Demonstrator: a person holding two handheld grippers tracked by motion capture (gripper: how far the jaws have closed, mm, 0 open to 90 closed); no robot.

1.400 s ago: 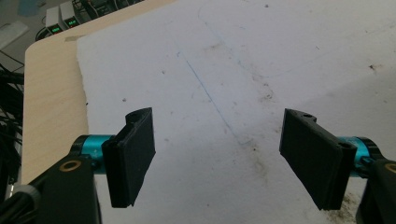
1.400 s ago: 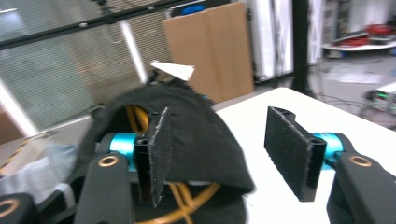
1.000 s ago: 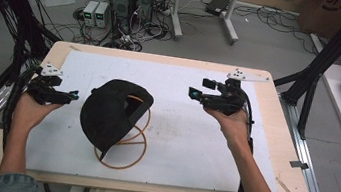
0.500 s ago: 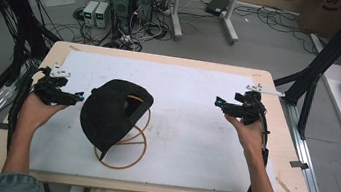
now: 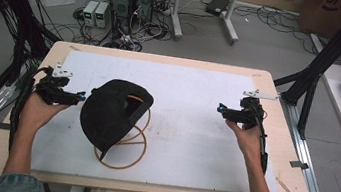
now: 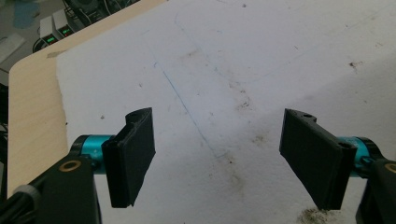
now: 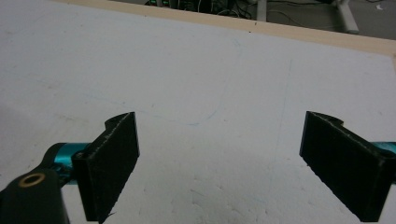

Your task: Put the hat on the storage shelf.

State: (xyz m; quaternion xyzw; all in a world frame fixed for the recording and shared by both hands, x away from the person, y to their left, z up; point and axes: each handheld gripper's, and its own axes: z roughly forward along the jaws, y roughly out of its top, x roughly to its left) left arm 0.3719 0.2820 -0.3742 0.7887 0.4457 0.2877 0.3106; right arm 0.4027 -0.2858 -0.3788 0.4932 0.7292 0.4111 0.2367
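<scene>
- High view: the black cap [image 5: 113, 113] sits left of centre on the white mat [image 5: 196, 115] that covers the bench [image 5: 271, 155], propped on a stand of tan wire rings [image 5: 122, 157]. Its hollow faces away from you; a ring shows inside it, and the rest of the inside is too dark to read.
- High view: your left gripper [image 5: 79, 97] hangs just beside the cap's left edge, whether touching it you cannot tell. Your right gripper [image 5: 221, 109] is well apart, near the mat's right side. Cap cloth hides where the upper ring meets the lower one.
- Left gripper view: your left gripper [image 6: 219, 156] is released, jaws wide apart over bare, stained mat [image 6: 224, 70] with a faint blue line; the bench edge [image 6: 28, 107] shows at the left.
- Right gripper view: your right gripper [image 7: 219, 161] is also released, jaws spread over clean mat [image 7: 187, 70]; the right jaw is cut off by the frame.
</scene>
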